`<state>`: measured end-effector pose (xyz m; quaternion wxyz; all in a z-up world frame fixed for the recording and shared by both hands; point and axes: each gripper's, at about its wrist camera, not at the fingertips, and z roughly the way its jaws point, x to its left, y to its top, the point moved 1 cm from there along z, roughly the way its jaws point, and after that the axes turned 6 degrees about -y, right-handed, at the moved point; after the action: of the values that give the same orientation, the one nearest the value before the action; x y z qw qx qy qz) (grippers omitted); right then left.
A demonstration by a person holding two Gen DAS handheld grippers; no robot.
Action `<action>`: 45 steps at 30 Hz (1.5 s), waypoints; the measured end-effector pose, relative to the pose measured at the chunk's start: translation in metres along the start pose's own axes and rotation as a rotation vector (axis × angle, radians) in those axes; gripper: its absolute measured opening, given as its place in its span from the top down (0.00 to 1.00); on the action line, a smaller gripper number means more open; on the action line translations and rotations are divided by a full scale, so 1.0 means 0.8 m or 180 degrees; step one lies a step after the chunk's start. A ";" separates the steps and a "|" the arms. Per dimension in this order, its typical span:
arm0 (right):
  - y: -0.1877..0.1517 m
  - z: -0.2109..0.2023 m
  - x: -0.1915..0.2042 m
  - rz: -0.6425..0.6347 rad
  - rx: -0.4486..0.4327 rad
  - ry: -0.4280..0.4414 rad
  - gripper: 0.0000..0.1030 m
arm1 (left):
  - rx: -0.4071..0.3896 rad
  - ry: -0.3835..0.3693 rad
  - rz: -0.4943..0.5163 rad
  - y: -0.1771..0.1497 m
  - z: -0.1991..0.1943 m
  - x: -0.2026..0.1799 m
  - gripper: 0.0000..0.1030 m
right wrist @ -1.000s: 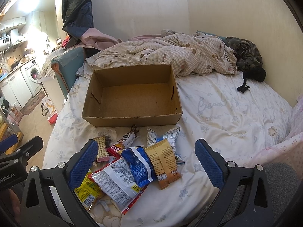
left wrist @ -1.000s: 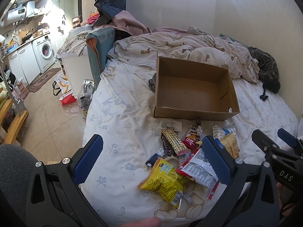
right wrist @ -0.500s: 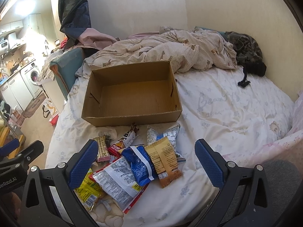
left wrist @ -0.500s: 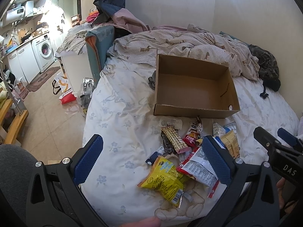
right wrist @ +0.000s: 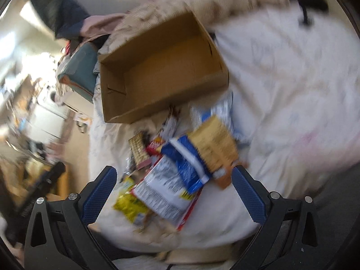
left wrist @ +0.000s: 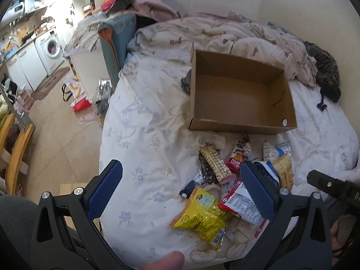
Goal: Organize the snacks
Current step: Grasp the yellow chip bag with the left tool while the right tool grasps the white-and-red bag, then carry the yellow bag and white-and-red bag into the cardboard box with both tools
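Left wrist: floral bedsheet (left wrist: 144, 139), washing machine (left wrist: 52, 47) beyond; both hand-held grippers wide apart, empty.

Bed (left wrist: 144, 139) with a white flower sheet. On it: open brown box (left wrist: 238, 94), pile of snacks (left wrist: 227, 180) just in front of it, crumpled blanket (left wrist: 225, 36) behind the box.

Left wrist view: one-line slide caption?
Open left gripper above snack packets piled on the bed, before an empty cardboard box.
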<state>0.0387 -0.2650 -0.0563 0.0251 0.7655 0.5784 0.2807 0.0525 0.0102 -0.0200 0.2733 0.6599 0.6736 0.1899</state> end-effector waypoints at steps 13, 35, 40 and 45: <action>-0.050 0.148 -0.012 0.1016 0.1278 0.0223 0.01 | 0.0245 0.0041 -0.0376 -0.013 0.030 0.029 0.00; -0.056 0.070 0.052 0.0777 0.0897 0.0758 0.55 | 0.0357 0.0080 -0.0568 -0.016 0.036 0.045 0.00; -0.004 0.020 0.066 0.0283 0.0291 0.0709 0.55 | 0.0538 0.0274 -0.0590 -0.026 0.051 0.045 0.00; 0.025 0.017 0.051 0.0251 0.0126 0.0708 0.55 | 0.0920 0.0146 -0.0914 -0.049 0.076 0.040 0.00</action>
<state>0.0694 -0.2311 -0.0438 -0.0654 0.7522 0.5524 0.3532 0.0597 0.0331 -0.0952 0.1847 0.5850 0.7870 0.0654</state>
